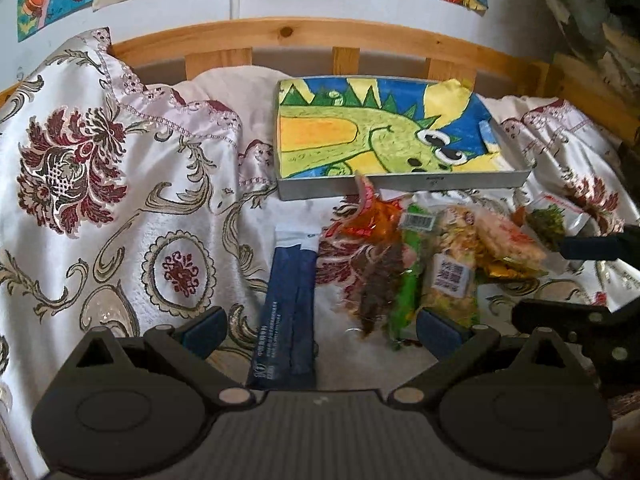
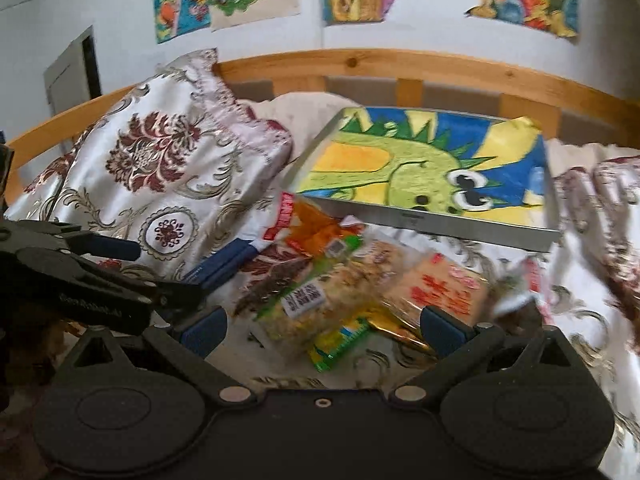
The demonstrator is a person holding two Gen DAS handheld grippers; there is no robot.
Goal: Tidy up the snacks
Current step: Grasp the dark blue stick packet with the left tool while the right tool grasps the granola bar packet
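Note:
A dark blue flat packet (image 1: 290, 312) lies on the patterned cloth between the fingers of my left gripper (image 1: 322, 330), which is open and not touching it. To its right is a heap of snack packets (image 1: 432, 256): orange, brown, green and pale cracker packs. My right gripper (image 2: 323, 330) is open just above that heap, with a cracker pack (image 2: 316, 300), a green-yellow packet (image 2: 340, 344) and a pink-printed pack (image 2: 440, 288) between its fingers. A grey tray (image 1: 400, 181) lined with a dinosaur drawing sits behind the heap and holds no snacks.
White cloth with maroon and gold patterns (image 1: 120, 184) covers the surface and bunches high at the left. A curved wooden rail (image 1: 288, 34) runs behind the tray. Drawings hang on the wall. The right gripper's fingers (image 1: 592, 246) reach in at the right edge.

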